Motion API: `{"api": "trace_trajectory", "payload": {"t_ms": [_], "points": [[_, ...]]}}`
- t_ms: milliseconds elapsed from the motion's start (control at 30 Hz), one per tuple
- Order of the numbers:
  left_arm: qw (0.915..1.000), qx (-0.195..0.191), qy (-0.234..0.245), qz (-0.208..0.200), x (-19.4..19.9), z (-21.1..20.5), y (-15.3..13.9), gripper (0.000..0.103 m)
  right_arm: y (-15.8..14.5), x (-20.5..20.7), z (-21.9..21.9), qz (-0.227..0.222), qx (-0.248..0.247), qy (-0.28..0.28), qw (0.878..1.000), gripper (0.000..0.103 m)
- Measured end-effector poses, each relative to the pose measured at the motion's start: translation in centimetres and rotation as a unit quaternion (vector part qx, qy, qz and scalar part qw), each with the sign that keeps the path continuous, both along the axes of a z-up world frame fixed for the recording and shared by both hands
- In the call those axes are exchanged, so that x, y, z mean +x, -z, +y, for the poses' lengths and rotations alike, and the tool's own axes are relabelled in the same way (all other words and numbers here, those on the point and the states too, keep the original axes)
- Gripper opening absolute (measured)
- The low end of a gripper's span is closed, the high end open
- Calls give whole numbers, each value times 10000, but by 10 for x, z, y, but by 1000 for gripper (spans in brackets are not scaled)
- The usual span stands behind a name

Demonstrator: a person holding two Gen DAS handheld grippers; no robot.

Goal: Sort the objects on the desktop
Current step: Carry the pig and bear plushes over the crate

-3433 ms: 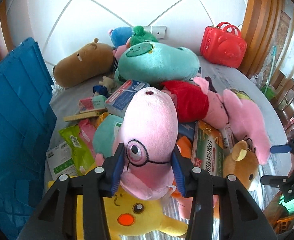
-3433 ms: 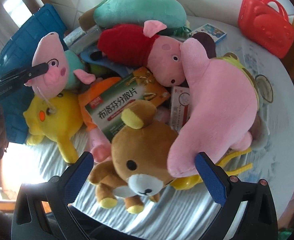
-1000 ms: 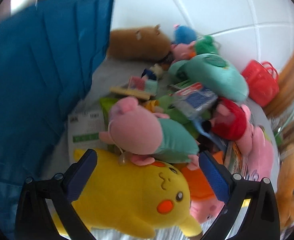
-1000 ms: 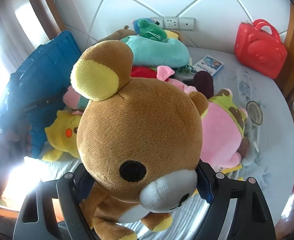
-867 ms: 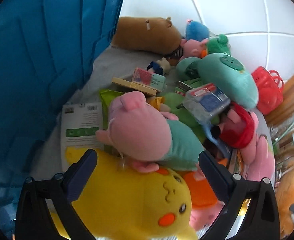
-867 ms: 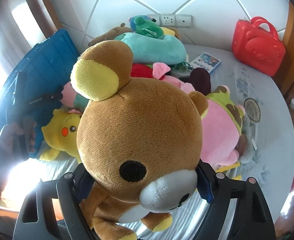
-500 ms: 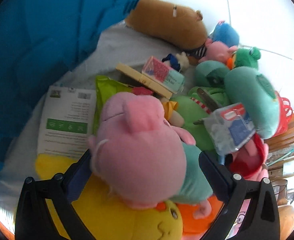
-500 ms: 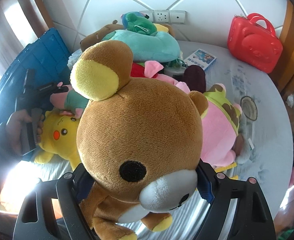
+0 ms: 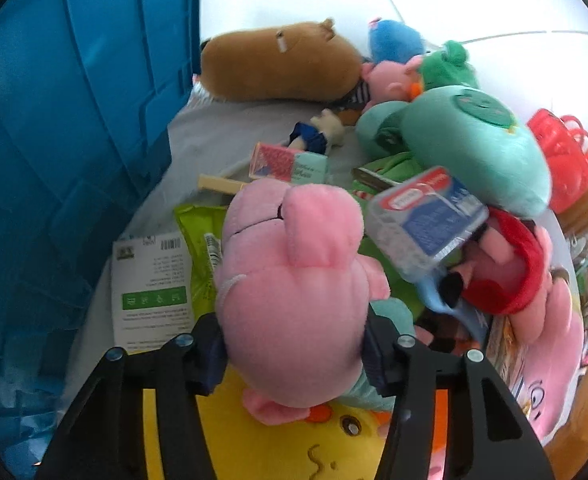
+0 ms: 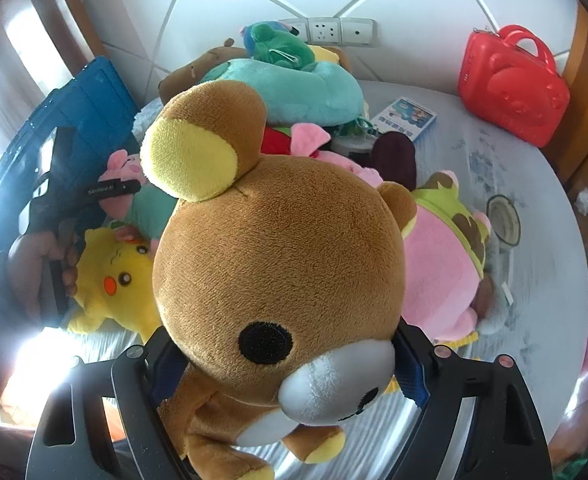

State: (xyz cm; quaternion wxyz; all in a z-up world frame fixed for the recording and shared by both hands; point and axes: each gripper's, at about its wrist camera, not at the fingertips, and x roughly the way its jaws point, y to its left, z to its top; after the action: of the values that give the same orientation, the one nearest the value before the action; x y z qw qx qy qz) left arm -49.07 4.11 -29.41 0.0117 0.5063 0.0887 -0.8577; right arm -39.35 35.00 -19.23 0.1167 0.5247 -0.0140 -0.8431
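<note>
My left gripper is shut on a pink pig plush with a teal body, gripping its head above a yellow Pikachu plush. The same pig and left gripper show in the right wrist view. My right gripper is shut on a brown bear plush, held up close to the camera above the table. A heap of plush toys and boxes lies on the grey table.
A blue crate stands at the left. A red toy case sits at the back right. A teal plush, brown capybara plush, big pink plush, medicine boxes and a clear packet crowd the table.
My left gripper was open over the pig plush; it has moved in and closed on the pig's head. The right gripper keeps holding the bear up.
</note>
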Motion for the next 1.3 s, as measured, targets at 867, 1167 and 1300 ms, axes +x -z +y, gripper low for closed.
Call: {"api": "trace_trajectory", "payload": {"t_ms": [867, 1167, 1300], "points": [[9698, -953, -318, 2223, 147, -49, -244, 52, -108, 0, -70, 1403, -170, -938, 9855, 85], [9544, -727, -445, 2860, 189, -150, -302, 52, -169, 9, -183, 1935, -159, -1398, 9710, 85], [9472, -752, -546, 3069, 204, -211, -321, 52, -198, 16, -252, 2159, -228, -1593, 9631, 85]]}}
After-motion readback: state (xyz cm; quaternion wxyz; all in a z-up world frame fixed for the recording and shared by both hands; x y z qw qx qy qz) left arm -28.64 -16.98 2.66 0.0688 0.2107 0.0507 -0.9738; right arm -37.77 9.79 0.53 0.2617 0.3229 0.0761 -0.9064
